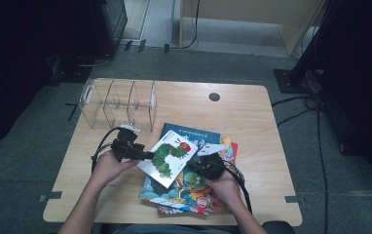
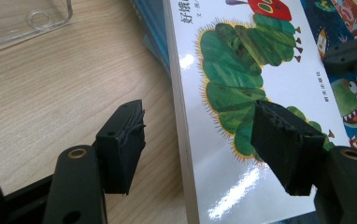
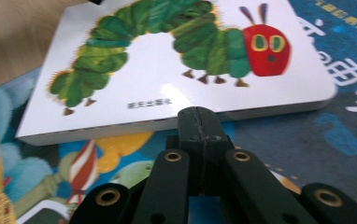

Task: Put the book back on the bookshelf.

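A person sits at a light wooden table (image 1: 252,122), forearms coming in from six o'clock, a black two-jaw gripper in each hand. Near the table's middle lies a loose pile of picture books. On top is a white caterpillar book (image 1: 168,158), a thick board book with a green caterpillar and a red head on its cover, lying askew. Under it sit a blue book (image 1: 201,137) toward twelve o'clock and a bright cartoon book (image 1: 189,192) toward six o'clock, with a red-edged book (image 1: 229,150) showing at three o'clock of the pile.

The left gripper (image 1: 142,155) is at nine o'clock of the caterpillar book. Its jaws stand wide apart, straddling the book's long edge: one pad over bare wood, the other above the cover, neither pressing on it. The right gripper (image 1: 199,166) is at four o'clock of that book; its jaws are pressed together with nothing between them, the tip just beside the book's thick edge, over the cartoon book.

A clear plastic file rack (image 1: 118,104) with upright dividers stands at ten o'clock of the pile, near the table's far left corner, apart from the books. A dark round cable port (image 1: 214,96) sits at the far edge.

Grey carpet (image 1: 38,146) surrounds the table. Black cables (image 1: 296,114) trail at two o'clock, and a pale wooden cabinet (image 1: 252,19) stands at twelve o'clock.
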